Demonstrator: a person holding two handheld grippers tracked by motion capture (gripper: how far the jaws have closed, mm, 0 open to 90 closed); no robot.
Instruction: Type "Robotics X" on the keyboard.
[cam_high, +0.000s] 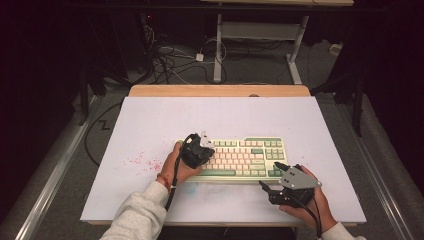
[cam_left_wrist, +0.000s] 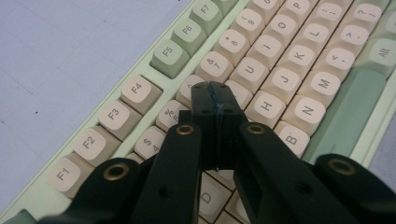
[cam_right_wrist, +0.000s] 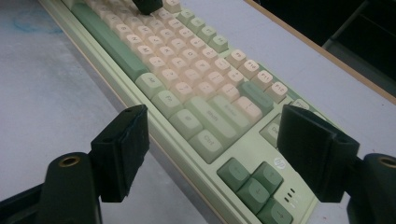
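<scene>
A cream and green keyboard lies on the white table top, a little right of centre. My left gripper hangs over its left half with the jaws shut and nothing between them. In the left gripper view the joined tips point down at the keys just left of "U" and "H"; whether they touch a key I cannot tell. My right gripper stands open by the keyboard's front right corner. In the right gripper view its jaws straddle the arrow keys and the keyboard without touching it.
Pink specks mark the table left of the keyboard, and a faint blue smudge lies in front of it. A wooden edge runs along the table's far side. Cables and desk legs stand on the floor behind.
</scene>
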